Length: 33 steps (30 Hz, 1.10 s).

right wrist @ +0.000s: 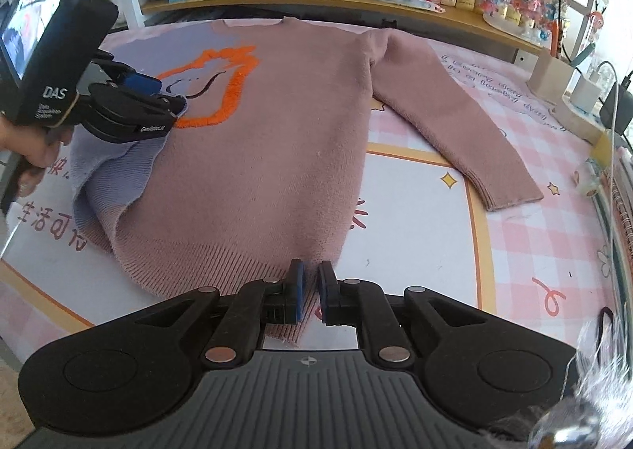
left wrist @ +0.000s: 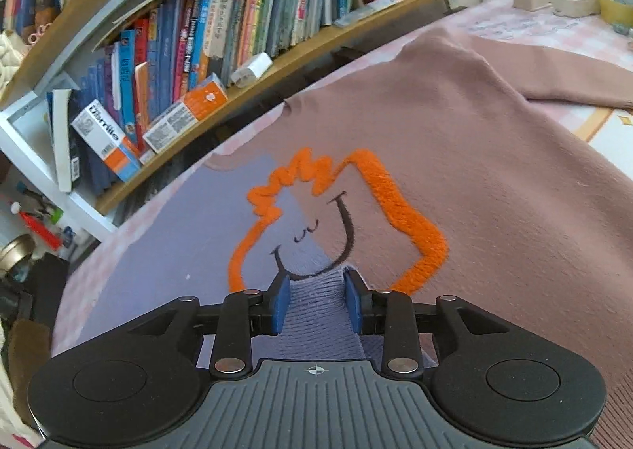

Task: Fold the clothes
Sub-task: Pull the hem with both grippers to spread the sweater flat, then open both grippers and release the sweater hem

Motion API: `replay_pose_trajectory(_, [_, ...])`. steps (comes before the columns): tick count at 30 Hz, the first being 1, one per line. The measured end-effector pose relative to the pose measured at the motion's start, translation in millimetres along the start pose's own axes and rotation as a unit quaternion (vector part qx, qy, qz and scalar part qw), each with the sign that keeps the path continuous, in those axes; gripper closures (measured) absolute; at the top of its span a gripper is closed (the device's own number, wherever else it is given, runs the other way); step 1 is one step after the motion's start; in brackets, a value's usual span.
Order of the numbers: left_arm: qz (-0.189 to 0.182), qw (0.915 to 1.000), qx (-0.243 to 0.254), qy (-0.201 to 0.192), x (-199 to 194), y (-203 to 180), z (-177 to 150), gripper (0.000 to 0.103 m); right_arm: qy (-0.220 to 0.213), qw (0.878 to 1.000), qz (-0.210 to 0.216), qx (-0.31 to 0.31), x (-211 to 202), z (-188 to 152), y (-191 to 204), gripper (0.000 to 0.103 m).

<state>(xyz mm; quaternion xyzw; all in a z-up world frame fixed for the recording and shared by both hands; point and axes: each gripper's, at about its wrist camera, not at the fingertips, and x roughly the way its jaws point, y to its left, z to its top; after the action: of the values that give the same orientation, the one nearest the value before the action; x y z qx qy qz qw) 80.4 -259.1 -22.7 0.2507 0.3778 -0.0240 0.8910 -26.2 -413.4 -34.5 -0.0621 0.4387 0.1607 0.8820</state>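
A pink sweater [right wrist: 277, 140] is spread flat on the tabletop [right wrist: 435, 235]. Its lilac sleeve [left wrist: 316, 314] is clamped between the pads of the left gripper [left wrist: 316, 290] and folded over the chest. The right gripper [right wrist: 310, 283] is held slightly open, nothing gripped, with the hem [right wrist: 221, 271] just ahead and below it.
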Motion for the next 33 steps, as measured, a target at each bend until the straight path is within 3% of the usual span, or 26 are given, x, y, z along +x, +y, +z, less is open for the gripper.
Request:
replay_pose_trajectory(3, [-0.011,0.9991,-0.041,0.001,2.5,11.6,0.4,0.097,0.005,1.000,0.010,0.000,0.4,2.0,-3.0,0.093])
replay_pose_trajectory(7, [-0.018,0.9873,-0.145,-0.062,-41.6,45.5,-5.9,0.098,0.012,1.000,0.018,-0.004,0.9,4.6,-5.1,0.094])
replay_pose_trajectory(10, [-0.006,0.9779,-0.182,-0.102,-85.3,74.4,-24.3,0.098,0.018,1.000,0.022,-0.003,1.1,6.0,-6.2,0.093])
replay_pose_trajectory(13, [0.026,0.9719,-0.210,-0.102,-118.5,99.7,-57.0,0.098,0.024,0.999,0.026,-0.003,1.3,7.5,-7.3,0.093])
replay_pose_trajectory(17, [0.051,0.9649,-0.253,-0.046,-138.5,118.0,-112.3,0.097,0.034,0.999,0.031,-0.004,2.0,10.6,-8.4,0.093])
replay_pose_trajectory(21, [0.021,0.9586,-0.283,0.025,-135.1,110.9,-153.5,0.097,0.044,0.998,0.035,-0.011,3.9,14.4,-8.5,0.092])
replay_pose_trajectory(27, [0.002,0.9563,-0.279,0.086,-125.2,96.9,-180.3,0.091,0.052,0.998,0.038,-0.020,5.4,16.9,-8.4,0.092])
replay_pose_trajectory(30, [0.034,0.9628,-0.250,0.097,-131.6,103.2,-190.3,0.090,0.054,0.998,0.040,-0.022,5.6,17.2,-9.5,0.093])
replay_pose_trajectory(33, [0.076,0.9584,-0.252,0.110,-138.9,124.8,-202.8,0.090,0.053,0.998,0.042,-0.020,5.8,17.1,-11.0,0.093])
